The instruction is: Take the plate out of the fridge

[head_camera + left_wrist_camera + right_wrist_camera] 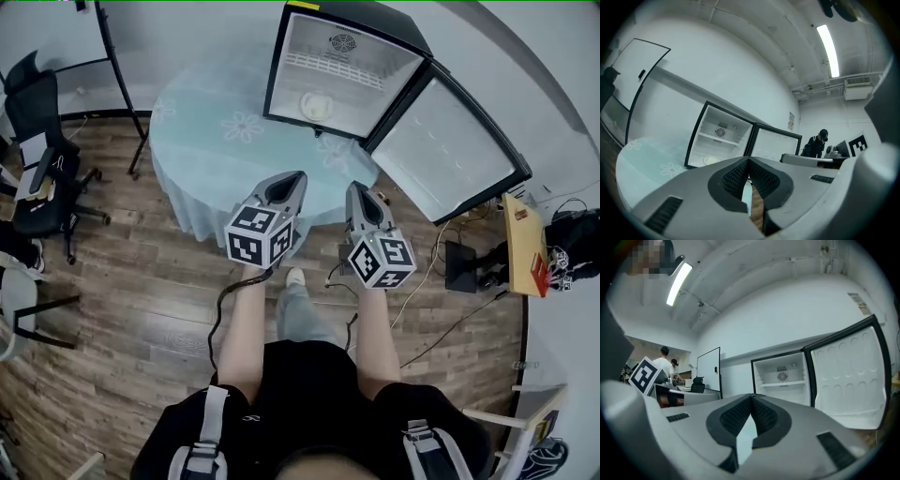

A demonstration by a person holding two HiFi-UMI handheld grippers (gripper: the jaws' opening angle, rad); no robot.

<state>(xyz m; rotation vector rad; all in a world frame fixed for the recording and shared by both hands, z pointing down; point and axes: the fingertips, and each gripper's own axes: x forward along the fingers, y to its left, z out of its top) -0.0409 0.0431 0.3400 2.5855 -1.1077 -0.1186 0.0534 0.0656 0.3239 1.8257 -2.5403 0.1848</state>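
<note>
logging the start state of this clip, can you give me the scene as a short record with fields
fridge: stands on the table, open
door: swung wide to the fridge's right side in the head view
plate: inside the fridge, on its floor below the shelf, untouched
table: round, under a pale blue flowered cloth
left tongs: shut, empty, short of the fridge
right tongs: shut, empty, short of the fridge
task state: plate not yet taken out
</note>
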